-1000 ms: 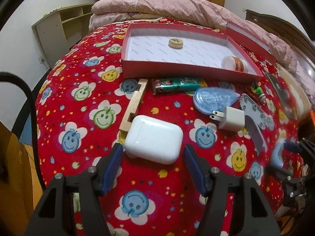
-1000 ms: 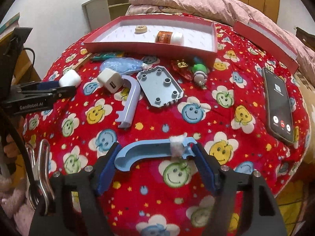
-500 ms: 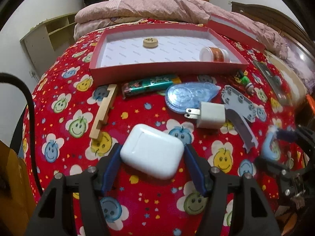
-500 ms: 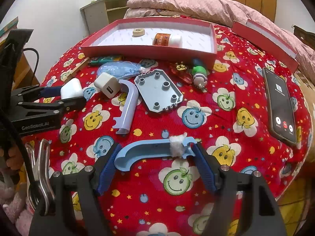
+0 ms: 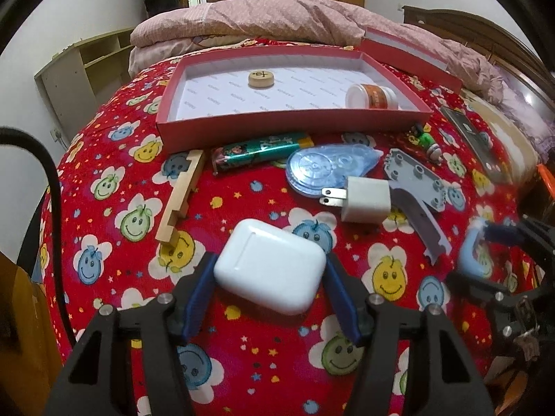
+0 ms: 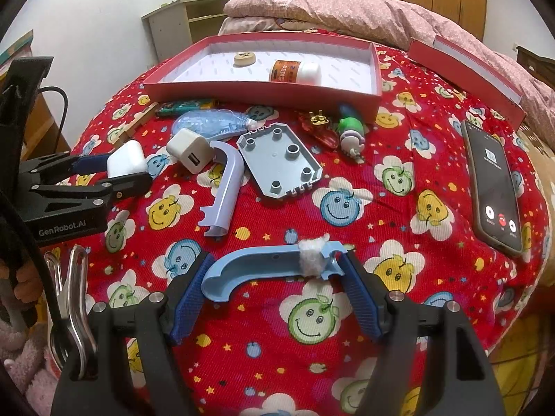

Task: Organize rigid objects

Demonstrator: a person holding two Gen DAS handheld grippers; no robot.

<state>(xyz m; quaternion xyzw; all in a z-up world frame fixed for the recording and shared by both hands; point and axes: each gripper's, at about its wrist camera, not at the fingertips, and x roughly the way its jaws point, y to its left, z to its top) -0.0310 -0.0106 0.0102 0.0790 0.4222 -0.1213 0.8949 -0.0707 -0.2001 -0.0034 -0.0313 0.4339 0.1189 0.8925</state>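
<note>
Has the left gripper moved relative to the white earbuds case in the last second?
Yes. The left gripper has closed in on the white earbuds case, its jaws just narrowing, now bracketing its sides.

On the bedspread (image 5: 114, 267), near the far edge: tray (image 5: 288, 125), holding disc (image 5: 261, 78) toward the left and jar (image 5: 373, 96) toward the right. Just before its front wall: wooden strip (image 5: 182, 197) at left, tube (image 5: 262, 151) beside it, then tape dispenser (image 5: 326, 170). Nearer: charger (image 5: 366, 199) touching the dispenser's near edge, case (image 5: 270, 270) closest. Phone (image 6: 494, 185) well apart to the right.
</note>
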